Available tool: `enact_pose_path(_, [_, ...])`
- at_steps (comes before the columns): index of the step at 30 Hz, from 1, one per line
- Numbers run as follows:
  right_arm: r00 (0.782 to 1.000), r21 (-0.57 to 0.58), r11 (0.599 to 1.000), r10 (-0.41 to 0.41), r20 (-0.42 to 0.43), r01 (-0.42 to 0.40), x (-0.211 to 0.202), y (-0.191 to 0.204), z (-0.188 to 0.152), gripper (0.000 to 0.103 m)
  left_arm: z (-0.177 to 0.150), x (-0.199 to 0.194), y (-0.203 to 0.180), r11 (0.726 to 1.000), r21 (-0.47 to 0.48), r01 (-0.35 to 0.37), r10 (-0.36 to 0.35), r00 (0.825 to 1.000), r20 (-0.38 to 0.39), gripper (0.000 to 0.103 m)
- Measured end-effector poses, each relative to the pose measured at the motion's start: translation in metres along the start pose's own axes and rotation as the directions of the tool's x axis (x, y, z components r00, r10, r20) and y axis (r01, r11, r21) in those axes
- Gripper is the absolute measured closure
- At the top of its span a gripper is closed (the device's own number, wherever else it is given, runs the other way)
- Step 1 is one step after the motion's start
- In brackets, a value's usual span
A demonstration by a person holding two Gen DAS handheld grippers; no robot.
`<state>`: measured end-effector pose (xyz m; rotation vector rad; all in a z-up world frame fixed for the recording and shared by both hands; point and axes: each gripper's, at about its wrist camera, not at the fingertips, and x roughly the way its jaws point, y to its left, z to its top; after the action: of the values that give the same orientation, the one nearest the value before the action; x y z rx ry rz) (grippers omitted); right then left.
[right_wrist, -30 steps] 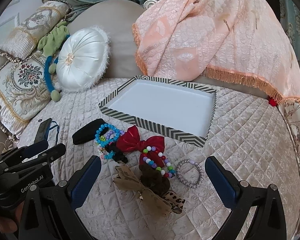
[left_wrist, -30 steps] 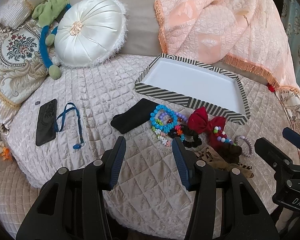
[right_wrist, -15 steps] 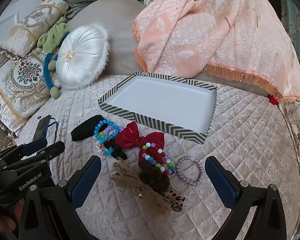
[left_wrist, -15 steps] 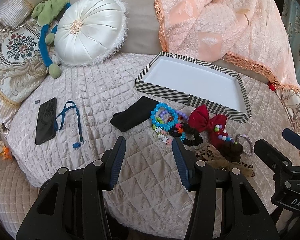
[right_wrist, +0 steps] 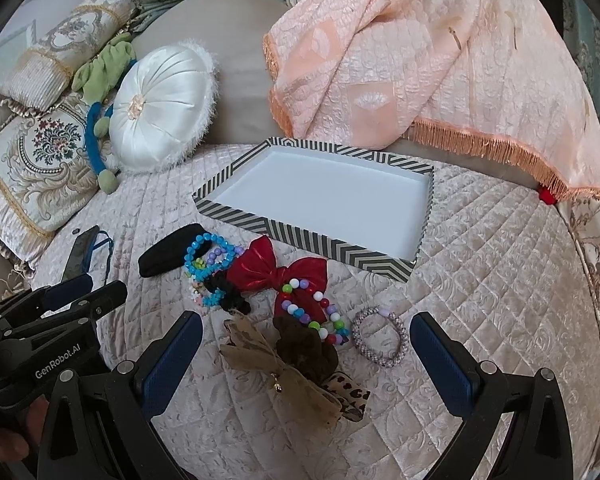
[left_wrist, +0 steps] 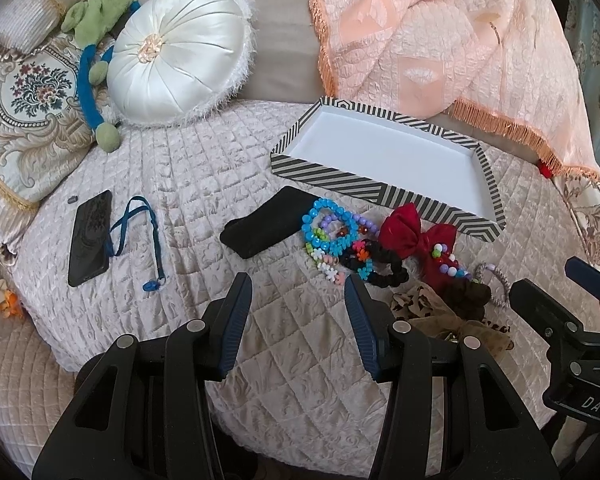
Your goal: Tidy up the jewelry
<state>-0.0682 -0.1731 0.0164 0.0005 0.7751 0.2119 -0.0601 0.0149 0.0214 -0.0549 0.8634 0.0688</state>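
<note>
**Still nothing in the tray: both grippers wait over the heap**

Plainly, you hold both tools back from the work so that the whole heap sits in front of the fingers. Your left gripper (left_wrist: 296, 292) stands partly open, nothing between its jaws, over bare quilted bedspread (left_wrist: 204, 184). Your right gripper (right_wrist: 306, 332) is spread wide, also empty, and its fingers frame the near side of the pile, which suits a first pick from there.

The jewelry lies in one loose cluster at about 6 o'clock of the striped tray (right_wrist: 300, 236), just outside its near wall. The tray's white floor is bare, so the sorting looks not yet begun. In the right wrist view the grey beaded bracelet (right_wrist: 378, 336) lies alone at 3 o'clock of the pile, apart from the rest; I judge it the easiest first pick. The multicolour bead bracelet (right_wrist: 312, 312) lies across the red bow (right_wrist: 278, 272), and the blue bead bracelet (right_wrist: 208, 250) overlaps the black scrunchie (right_wrist: 230, 296), so lifting either may drag a neighbour.

Nearest your right fingers sit a brown scrunchie (right_wrist: 304, 346) and a tan gauze bow (right_wrist: 276, 376) over a leopard-print piece (right_wrist: 348, 394).

Off at 9 o'clock in the left wrist view lie a black pouch (left_wrist: 266, 224), a phone (left_wrist: 90, 238) and a blue lanyard (left_wrist: 140, 236), clear of your path. The tray's raised wall is what you must lift over.
</note>
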Motion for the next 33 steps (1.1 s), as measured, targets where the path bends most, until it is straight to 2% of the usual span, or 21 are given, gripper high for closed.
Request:
enact_pose_path(15, [1.000, -0.002, 1.000, -0.002, -0.019, 0.002, 0.006, -0.002, -0.003, 0.000, -0.001, 0.008, 0.002, 1.000, -0.003, -0.006, 0.006, 1.000, -0.025, 0.055])
enact_pose_path(23, [0.999, 0.003, 1.000, 0.020, -0.033, -0.020, 0.013, -0.007, -0.007, 0.000, 0.000, 0.017, 0.016, 0.999, -0.032, 0.006, -0.007, 0.998, -0.059, 0.055])
enact_pose_path(28, [0.997, -0.005, 0.998, 0.059, -0.043, -0.059, 0.023, -0.010, -0.007, 0.000, 0.005, 0.026, 0.033, 0.994, -0.088, 0.064, -0.073, 0.992, -0.102, 0.055])
enact_pose_path(33, [0.996, 0.020, 0.997, 0.070, -0.051, -0.069, 0.028, -0.022, -0.007, 0.000, 0.015, 0.032, 0.054, 0.987, -0.132, 0.088, -0.103, 0.989, -0.110, 0.055])
